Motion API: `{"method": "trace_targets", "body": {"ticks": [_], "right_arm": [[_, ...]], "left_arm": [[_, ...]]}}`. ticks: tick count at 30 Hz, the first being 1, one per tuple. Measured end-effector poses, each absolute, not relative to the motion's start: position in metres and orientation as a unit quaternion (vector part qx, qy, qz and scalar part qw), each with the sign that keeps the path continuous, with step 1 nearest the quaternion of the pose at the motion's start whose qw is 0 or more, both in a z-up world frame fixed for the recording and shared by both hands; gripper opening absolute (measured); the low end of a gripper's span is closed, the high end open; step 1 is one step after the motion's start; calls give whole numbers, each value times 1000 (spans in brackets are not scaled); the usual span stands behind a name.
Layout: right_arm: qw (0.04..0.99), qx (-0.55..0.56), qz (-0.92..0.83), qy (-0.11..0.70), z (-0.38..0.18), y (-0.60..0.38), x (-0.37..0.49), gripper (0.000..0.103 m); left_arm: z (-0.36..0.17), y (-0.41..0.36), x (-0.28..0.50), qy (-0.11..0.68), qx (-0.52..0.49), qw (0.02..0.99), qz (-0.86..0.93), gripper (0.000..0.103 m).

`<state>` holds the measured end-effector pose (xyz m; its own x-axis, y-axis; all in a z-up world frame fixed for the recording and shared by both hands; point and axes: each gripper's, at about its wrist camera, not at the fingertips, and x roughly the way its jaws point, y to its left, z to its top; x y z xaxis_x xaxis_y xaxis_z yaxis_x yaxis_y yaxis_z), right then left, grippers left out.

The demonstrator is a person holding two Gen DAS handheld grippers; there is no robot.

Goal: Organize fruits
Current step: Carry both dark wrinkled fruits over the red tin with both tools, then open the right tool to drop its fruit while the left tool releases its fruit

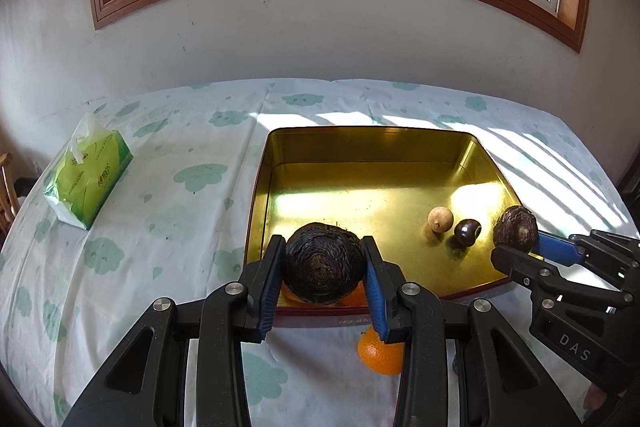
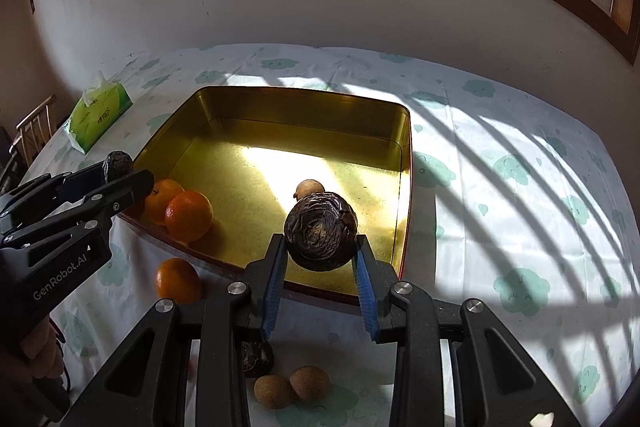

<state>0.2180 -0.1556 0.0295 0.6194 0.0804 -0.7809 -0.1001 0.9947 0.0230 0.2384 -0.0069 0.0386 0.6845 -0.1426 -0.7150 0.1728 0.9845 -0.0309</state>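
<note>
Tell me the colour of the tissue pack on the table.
Bright green with white, a white tissue sticking out of the tissue pack; clearest in the left wrist view.

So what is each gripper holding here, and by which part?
Left gripper clamps a dark wrinkled fruit across its sides. Right gripper clamps another dark wrinkled fruit across its sides, above the gold tray.

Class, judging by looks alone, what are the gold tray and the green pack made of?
Gold tray: probably thin metal with a glossy finish, since its walls mirror the sunlight. Green pack: likely soft plastic film, creased and slightly shiny, with white tissue sticking out on top.
</note>
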Motion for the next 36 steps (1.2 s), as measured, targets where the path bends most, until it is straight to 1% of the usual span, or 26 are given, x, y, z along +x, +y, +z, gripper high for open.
{"method": "trace_targets", "body": {"ticks": [11, 21, 26, 29, 31, 34, 36], "right_arm": [[892, -15, 58, 449, 14, -153, 237, 31], [889, -10, 54, 454, 7, -156, 243, 31], [891, -14, 53, 451, 8, -155, 242, 32], [892, -15, 54, 449, 10, -154, 241, 37], [893, -17, 53, 447, 12, -154, 240, 39], [893, -15, 55, 446, 13, -154, 237, 40], [894, -15, 56, 443, 15, -154, 235, 40]], "left_arm": [[19, -13, 257, 403, 30, 911, -79, 39], [16, -12, 258, 395, 32, 915, -75, 39], [16, -10, 259, 398, 28, 914, -73, 39], [17, -11, 258, 398, 27, 914, -75, 39], [18, -12, 256, 396, 33, 914, -77, 42], [18, -15, 255, 394, 39, 915, -77, 54], [19, -17, 253, 393, 41, 915, -79, 55]]}}
